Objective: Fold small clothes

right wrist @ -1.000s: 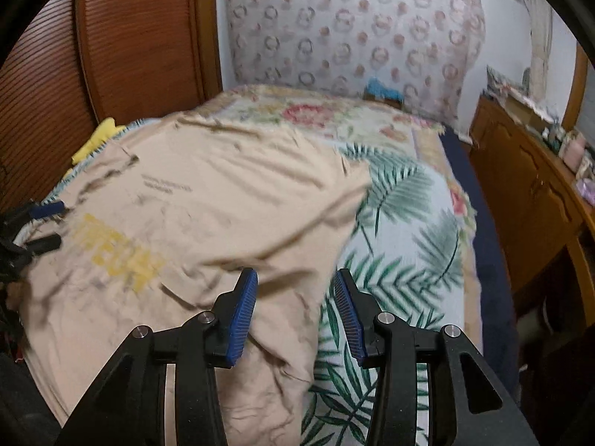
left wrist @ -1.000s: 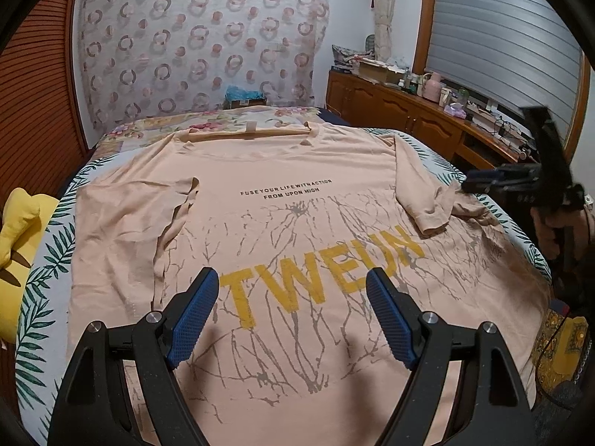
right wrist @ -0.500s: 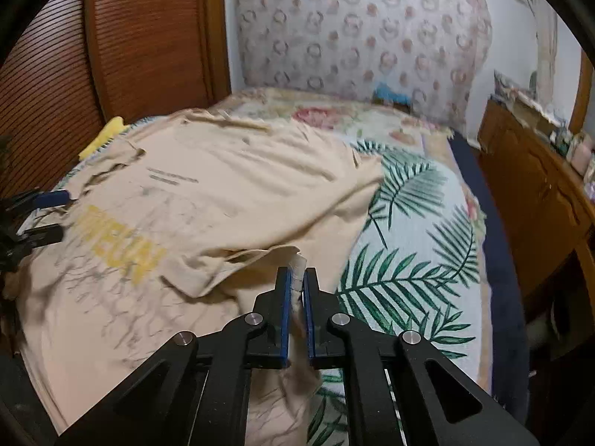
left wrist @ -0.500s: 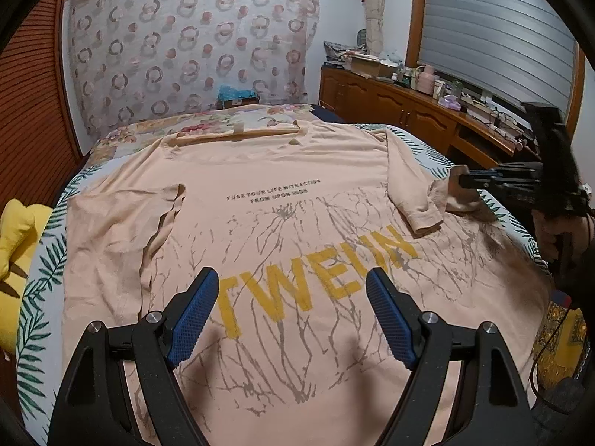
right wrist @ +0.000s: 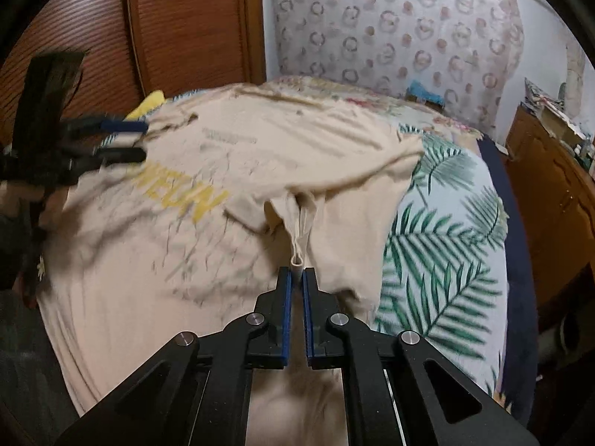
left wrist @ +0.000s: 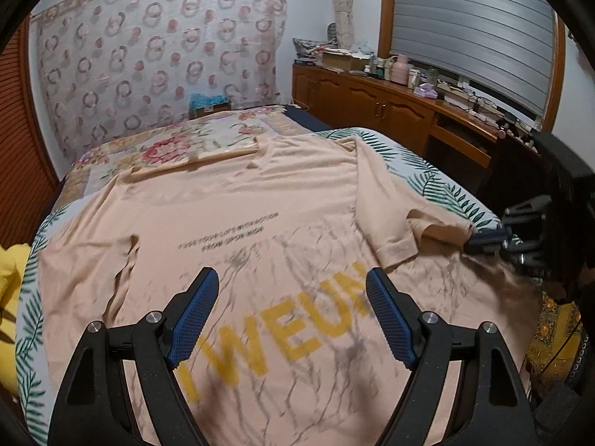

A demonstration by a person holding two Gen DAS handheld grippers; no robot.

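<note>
Left wrist view: the left gripper [left wrist: 288, 319] hovers with jaws spread and empty over the peach T-shirt [left wrist: 260, 215], which lies flat on the bed [left wrist: 438, 182], collar at the far end, hem nearest, long axis running straight ahead.

Right wrist view: the right gripper [right wrist: 296, 278] has just pinched the T-shirt's side edge, just ahead of its tips. Judged best: lift gently and carry the edge across evenly, keeping the fold parallel to that axis.

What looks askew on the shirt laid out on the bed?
The peach printed T-shirt lies unevenly: one sleeve is doubled back onto the chest, the opposite side is rumpled, and the right gripper has pinched up its edge.
</note>
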